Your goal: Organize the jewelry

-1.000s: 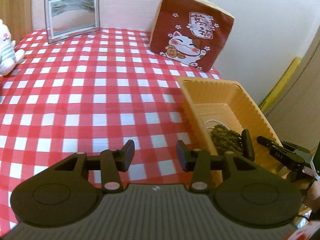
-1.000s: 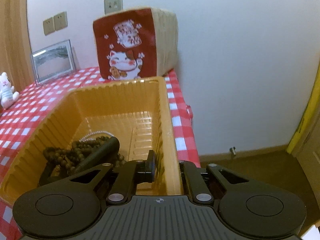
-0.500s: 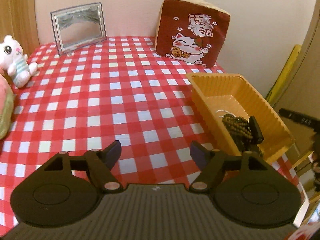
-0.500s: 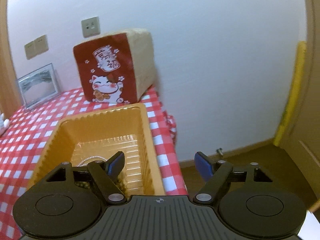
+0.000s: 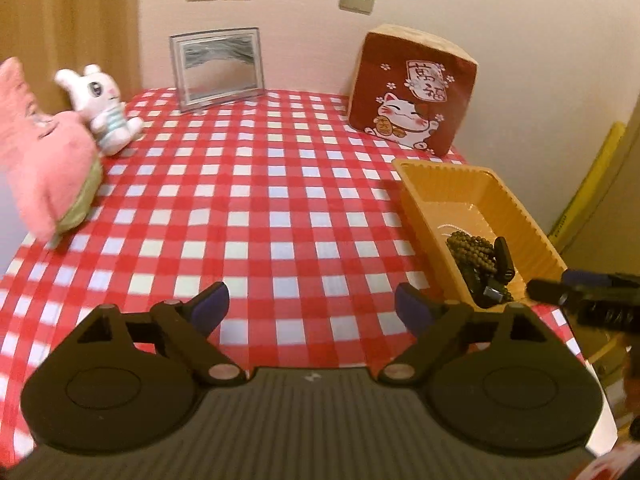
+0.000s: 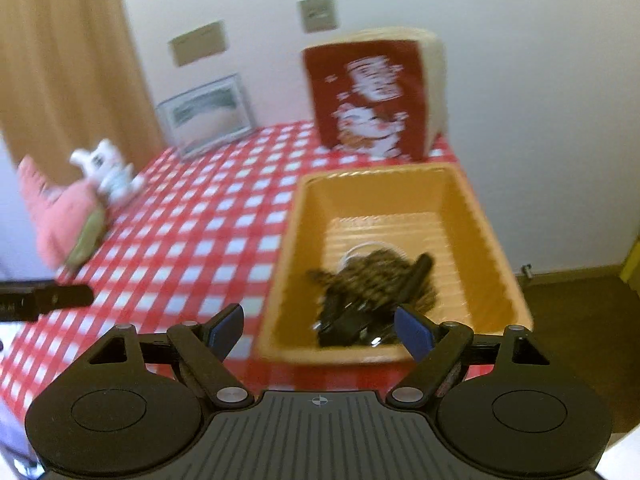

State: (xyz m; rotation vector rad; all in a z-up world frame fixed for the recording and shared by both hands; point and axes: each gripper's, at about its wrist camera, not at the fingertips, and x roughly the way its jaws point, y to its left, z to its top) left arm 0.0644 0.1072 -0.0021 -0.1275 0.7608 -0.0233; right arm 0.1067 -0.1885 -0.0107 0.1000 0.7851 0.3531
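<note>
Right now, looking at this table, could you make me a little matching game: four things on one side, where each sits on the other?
Things:
1. beads
2. picture frame
3. white bunny
4. cat cushion

Places:
A. back right corner, by the wall
B. inside the orange tray
C. left edge, beside the pink plush
D. back middle, against the wall

Pairs: 1-B, 2-D, 3-C, 4-A

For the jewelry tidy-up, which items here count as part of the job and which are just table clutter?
Part of the job:
- orange tray
- brown bead strand in it
- thin white strand
- black clip

Just lying about:
- lucky-cat cushion
- picture frame
- white plush bunny
- pink plush
</note>
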